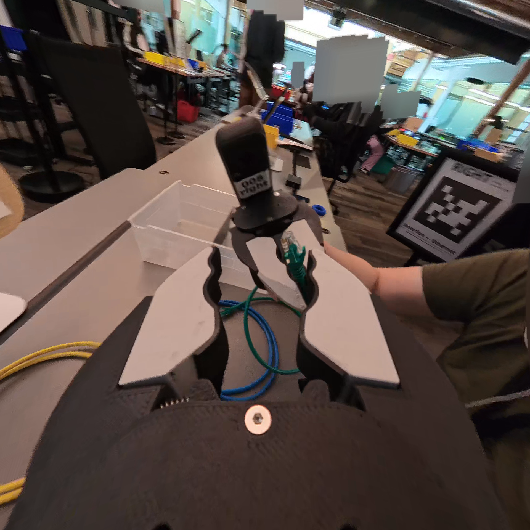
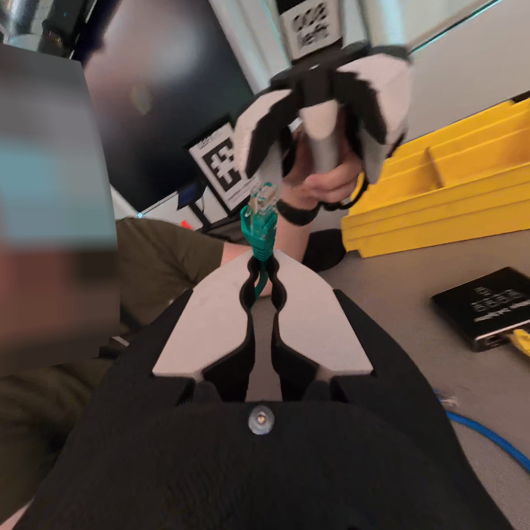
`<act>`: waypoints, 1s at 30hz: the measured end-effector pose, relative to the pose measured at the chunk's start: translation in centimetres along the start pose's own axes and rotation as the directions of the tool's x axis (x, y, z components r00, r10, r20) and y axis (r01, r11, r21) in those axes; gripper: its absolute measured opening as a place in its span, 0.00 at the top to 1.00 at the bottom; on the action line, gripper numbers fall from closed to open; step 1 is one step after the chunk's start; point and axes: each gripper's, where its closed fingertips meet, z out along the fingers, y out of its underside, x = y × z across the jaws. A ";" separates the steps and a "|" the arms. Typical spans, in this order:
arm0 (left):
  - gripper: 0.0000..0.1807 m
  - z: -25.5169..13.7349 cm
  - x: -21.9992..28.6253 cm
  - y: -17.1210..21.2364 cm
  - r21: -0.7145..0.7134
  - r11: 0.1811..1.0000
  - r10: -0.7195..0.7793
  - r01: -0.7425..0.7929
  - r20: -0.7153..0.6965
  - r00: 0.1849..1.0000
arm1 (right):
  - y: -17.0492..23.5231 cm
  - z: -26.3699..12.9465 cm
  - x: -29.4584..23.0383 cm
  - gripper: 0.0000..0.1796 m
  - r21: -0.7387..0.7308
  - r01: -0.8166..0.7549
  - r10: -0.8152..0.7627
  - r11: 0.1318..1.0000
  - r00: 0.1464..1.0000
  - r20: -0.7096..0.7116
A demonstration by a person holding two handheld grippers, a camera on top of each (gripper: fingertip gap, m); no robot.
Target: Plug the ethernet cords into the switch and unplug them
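Note:
My right gripper point(image 2: 263, 258) is shut on a green ethernet cord just below its plug point(image 2: 262, 218), which sticks out past the fingertips with its clear end up. In the left wrist view the same plug point(image 1: 292, 246) stands by my left gripper's right fingertip point(image 1: 311, 258), held by the right gripper point(image 1: 298, 278). My left gripper point(image 1: 262, 255) is open and empty; it also shows in the right wrist view point(image 2: 311, 172), just beyond the plug. The black switch point(image 2: 481, 307) lies on the table at right with a yellow cord point(image 2: 520, 341) plugged in.
A blue cord point(image 1: 269, 344) and the rest of the green cord point(image 1: 249, 329) lie looped on the table under my left gripper. Yellow cords point(image 1: 43, 355) run off left. A clear bin point(image 1: 183, 223) stands behind, a yellow bin point(image 2: 430, 195) beyond the switch. A marker sign point(image 1: 447, 212) stands at right. Spacing between my two grippers at the tips: around 7 centimetres. The black switch point(image 2: 481, 307) is about equally far from each gripper, around 25 centimetres.

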 end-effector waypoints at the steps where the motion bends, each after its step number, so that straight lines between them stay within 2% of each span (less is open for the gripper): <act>1: 0.68 0.2 0.6 0.3 -0.004 1.000 -0.007 0.006 -0.054 0.999 | 0.4 0.1 -0.6 0.97 -0.033 0.003 -0.002 0.999 1.000 0.030; 5: 0.69 1.3 3.6 2.0 -0.089 0.993 -0.098 0.074 -0.300 0.949 | 1.8 0.5 -2.6 0.97 -0.126 -0.022 0.038 0.992 0.991 0.131; 7: 0.69 2.1 4.1 3.1 -0.161 0.981 -0.158 0.109 -0.335 0.929 | 2.7 0.7 -1.8 0.97 -0.185 -0.021 0.034 0.983 0.997 0.067; 9: 0.71 2.9 4.0 3.9 -0.215 0.969 -0.189 0.121 -0.331 0.924 | 3.3 0.8 -1.3 0.97 -0.221 -0.009 0.017 0.975 0.999 0.036; 11: 0.81 3.1 4.2 4.6 -0.259 0.958 -0.206 0.120 -0.339 0.918 | 3.3 0.9 -0.7 0.97 -0.221 -0.009 0.009 0.975 1.000 0.001; 14: 0.87 3.3 3.9 5.1 -0.291 0.946 -0.239 0.146 -0.318 0.918 | 3.6 0.6 0.1 0.97 -0.237 -0.019 0.009 0.971 0.999 -0.041; 15: 0.92 3.4 3.7 5.1 -0.294 0.944 -0.240 0.148 -0.308 0.921 | 3.8 0.6 0.4 0.96 -0.246 -0.013 -0.002 0.969 0.998 -0.060; 19: 0.92 3.7 1.8 4.6 -0.263 0.951 -0.214 0.160 -0.191 0.958 | 2.8 -0.1 2.2 0.96 -0.207 0.025 -0.066 0.978 0.979 -0.194; 22: 0.92 2.9 -0.5 2.9 -0.148 0.969 -0.207 0.197 -0.057 0.977 | 0.3 -1.9 4.0 0.92 -0.162 0.139 -0.195 0.977 0.892 -0.409; 25: 0.92 1.3 -2.7 1.5 -0.032 0.968 -0.245 0.247 0.053 0.968 | -3.5 -3.2 2.7 0.91 -0.153 0.375 -0.390 0.914 0.712 -0.583; 28: 0.92 -0.4 -4.8 0.6 0.072 0.961 -0.276 0.268 0.150 0.949 | -5.9 -1.2 -2.1 0.92 -0.159 0.592 -0.553 0.790 0.575 -0.603; 30: 0.92 -1.2 -5.3 -0.1 0.136 0.948 -0.306 0.287 0.152 0.940 | -5.2 2.6 -5.4 0.95 -0.108 0.671 -0.624 0.734 0.602 -0.498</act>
